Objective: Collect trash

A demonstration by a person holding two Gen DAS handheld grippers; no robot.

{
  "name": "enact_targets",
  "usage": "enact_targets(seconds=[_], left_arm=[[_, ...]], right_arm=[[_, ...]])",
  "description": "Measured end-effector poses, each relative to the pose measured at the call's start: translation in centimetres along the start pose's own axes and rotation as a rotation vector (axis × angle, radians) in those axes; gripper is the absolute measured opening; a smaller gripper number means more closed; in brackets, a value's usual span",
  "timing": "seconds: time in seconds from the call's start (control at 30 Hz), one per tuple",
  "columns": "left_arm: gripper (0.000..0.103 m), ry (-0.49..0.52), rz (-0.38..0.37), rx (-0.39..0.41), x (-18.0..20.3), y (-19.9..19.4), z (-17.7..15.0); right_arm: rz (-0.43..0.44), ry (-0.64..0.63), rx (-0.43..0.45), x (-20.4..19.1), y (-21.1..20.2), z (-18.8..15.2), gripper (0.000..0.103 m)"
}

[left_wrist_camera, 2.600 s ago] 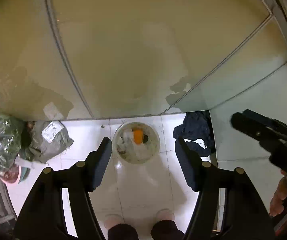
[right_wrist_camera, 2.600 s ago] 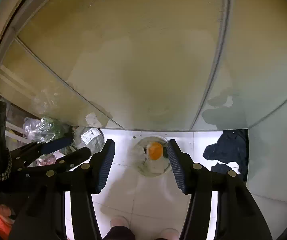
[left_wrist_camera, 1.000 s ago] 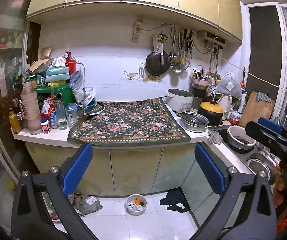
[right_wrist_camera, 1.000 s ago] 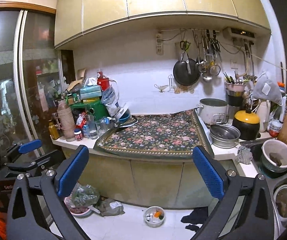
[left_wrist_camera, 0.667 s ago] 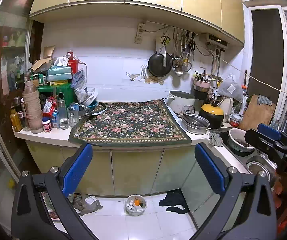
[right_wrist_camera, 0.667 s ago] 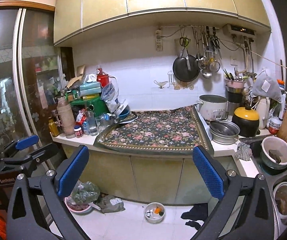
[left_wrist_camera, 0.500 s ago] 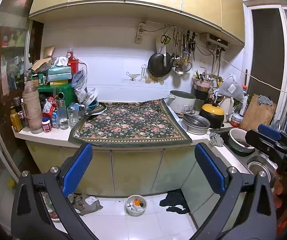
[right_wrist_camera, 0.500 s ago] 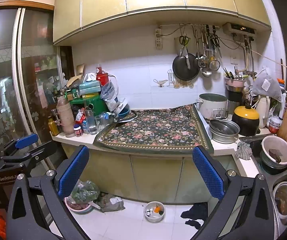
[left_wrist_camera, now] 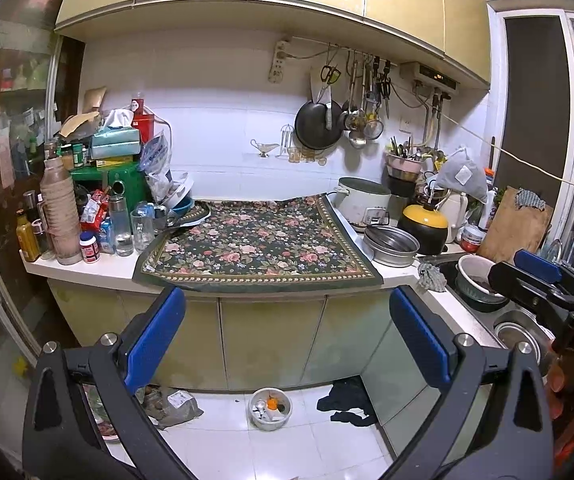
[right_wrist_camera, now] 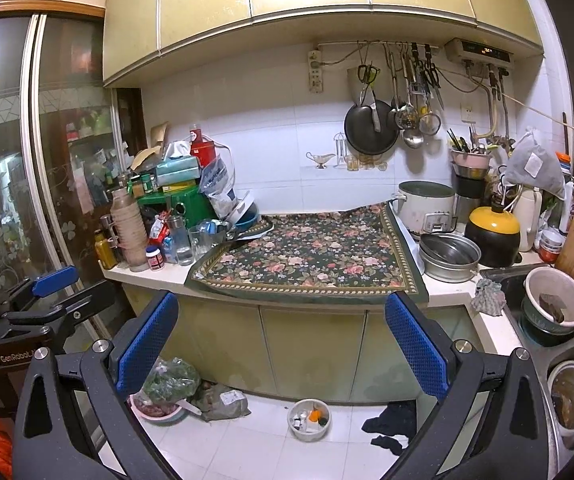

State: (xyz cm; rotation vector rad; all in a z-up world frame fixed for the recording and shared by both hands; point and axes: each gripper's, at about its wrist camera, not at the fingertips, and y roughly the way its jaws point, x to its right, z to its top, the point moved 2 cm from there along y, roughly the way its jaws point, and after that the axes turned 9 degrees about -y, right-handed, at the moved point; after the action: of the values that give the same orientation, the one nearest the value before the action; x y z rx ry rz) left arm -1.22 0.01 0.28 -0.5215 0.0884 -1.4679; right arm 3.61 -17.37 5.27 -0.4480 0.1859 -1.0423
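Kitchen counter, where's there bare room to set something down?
The floral cloth lies bare between the bottle clutter and the steel pot. The white floor before the small bin is open. Sink side is crowded.

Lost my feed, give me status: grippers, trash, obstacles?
Left gripper open, right gripper open, both empty. Trash bowl on floor by cabinets. Dark cloth beside it, apart.
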Motion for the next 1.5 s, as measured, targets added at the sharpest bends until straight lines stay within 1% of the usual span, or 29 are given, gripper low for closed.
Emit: enact_targets(seconds=[0.3, 0.63, 1.07, 1.33, 1.5], left_arm=[[0.102, 0.001, -0.001, 0.001, -0.1, 0.2, 0.1], [0.102, 0.014, -0.008, 0.008, 0.6, 1.0, -0.2], [0.102, 0.015, -0.001, 0.024, 1.3, 1.0, -0.1], [0.102, 0.009, -0.02, -0.003, 1.0, 1.4, 0.1], [0.102, 0.01, -0.015, -0.016, 1.1, 2.0, 0.1]], right_arm=[[0.005, 0.005, -0.004, -0.1, 0.3, 0.1, 0.103], [-0.001, 0.011, -0.015, -0.1, 0.7, 0.0, 0.103], [-0.004, 0.02, -0.018, 0.2, 0.8, -0.1, 0.103], [-0.01, 0.029, -0.027, 0.0, 0.9, -0.3, 0.103], [-0.019, 0.042, -0.039, -0.2, 1.3, -0.4, 0.103]])
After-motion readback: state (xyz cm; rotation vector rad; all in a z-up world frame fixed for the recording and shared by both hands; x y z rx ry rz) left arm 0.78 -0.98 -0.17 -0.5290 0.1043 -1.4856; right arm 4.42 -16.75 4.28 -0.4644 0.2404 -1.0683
